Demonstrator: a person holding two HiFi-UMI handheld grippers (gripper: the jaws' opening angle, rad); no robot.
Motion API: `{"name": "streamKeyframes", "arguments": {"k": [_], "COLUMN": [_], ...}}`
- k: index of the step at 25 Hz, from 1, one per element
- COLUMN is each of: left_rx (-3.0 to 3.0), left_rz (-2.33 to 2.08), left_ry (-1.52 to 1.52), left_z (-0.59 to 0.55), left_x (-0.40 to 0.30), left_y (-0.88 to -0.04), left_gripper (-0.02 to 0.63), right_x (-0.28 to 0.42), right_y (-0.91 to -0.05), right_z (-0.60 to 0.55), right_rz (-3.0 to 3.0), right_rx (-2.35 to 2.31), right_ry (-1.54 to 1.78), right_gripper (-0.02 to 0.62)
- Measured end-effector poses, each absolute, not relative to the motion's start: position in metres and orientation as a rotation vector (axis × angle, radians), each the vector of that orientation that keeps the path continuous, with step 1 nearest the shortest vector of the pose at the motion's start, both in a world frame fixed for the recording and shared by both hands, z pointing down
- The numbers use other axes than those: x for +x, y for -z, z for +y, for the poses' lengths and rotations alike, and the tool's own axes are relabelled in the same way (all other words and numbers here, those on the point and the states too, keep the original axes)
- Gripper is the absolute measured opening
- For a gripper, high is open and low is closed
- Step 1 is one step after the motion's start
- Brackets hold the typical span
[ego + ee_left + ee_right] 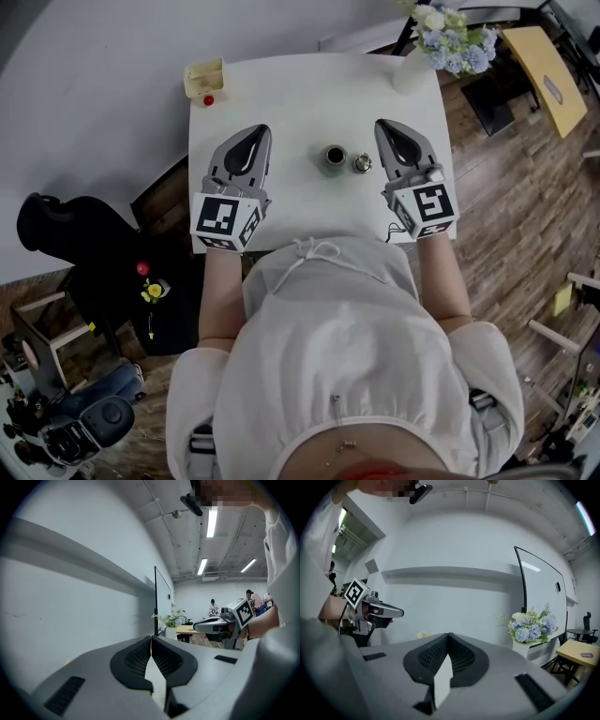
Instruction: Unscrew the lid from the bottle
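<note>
**Head view.** My left tongs (256,133) and my right tongs (386,127) are over the white desk (300,94), one at each side, tips pointing away from me; the bottle (335,157) stands upright between them with its mouth uncovered; the lid (362,163) sits on the desk just beside the bottle, on the side of my right tongs, and neither tongs touch it; a yellow box (205,79) is at the far left corner and a vase of flowers (450,42) at the far right corner.

**Left gripper view.** The jaws are pressed together along one line, with nothing between them; my right tongs show across to the right.

**Right gripper view.** The jaws are likewise pressed together on nothing; my left tongs show at the left, the flowers at the right.
</note>
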State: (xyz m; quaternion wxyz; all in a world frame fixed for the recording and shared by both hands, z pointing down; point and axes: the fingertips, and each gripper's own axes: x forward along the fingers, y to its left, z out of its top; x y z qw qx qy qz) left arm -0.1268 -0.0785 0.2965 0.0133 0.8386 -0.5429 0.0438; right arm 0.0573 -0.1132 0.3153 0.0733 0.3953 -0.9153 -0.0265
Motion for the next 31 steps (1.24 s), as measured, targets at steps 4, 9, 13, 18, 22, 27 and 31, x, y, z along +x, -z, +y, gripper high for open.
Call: {"name": "streamKeyframes", "arguments": {"k": [4, 9, 13, 18, 22, 27, 31], "left_rx": [2.626, 2.630, 2.628, 2.636, 2.636, 2.643, 2.642], "left_rz": [-1.683, -1.667, -1.666, -1.665, -1.665, -1.647, -1.651], "left_ry": [-0.151, -0.145, -0.152, -0.161, -0.160, -0.167, -0.178], "left_z": [-0.077, -0.076, -0.078, -0.077, -0.076, -0.075, -0.075], "left_x": [-0.124, -0.122, -0.123, -0.125, -0.124, -0.118, -0.114], "left_y": [-0.296, -0.296, -0.296, -0.294, -0.292, -0.294, -0.298], "left_gripper": [0.023, 0.023, 0.023, 0.023, 0.023, 0.023, 0.023], "right_x": [0.059, 0.058, 0.056, 0.053, 0.053, 0.057, 0.061], "right_y": [-0.318, -0.319, -0.320, -0.319, -0.316, -0.316, -0.318], "right_z": [-0.111, -0.109, -0.109, -0.107, -0.101, -0.100, -0.099], "right_rz": [-2.741, -2.733, -2.732, -2.714, -2.725, -2.720, -2.716], "right_rx": [1.204, 1.222, 1.227, 1.243, 1.242, 1.241, 1.238], "right_ry": [0.070, 0.070, 0.057, 0.123, 0.125, 0.111, 0.106], "right_gripper": [0.002, 0.002, 0.002, 0.002, 0.002, 0.002, 0.002]}}
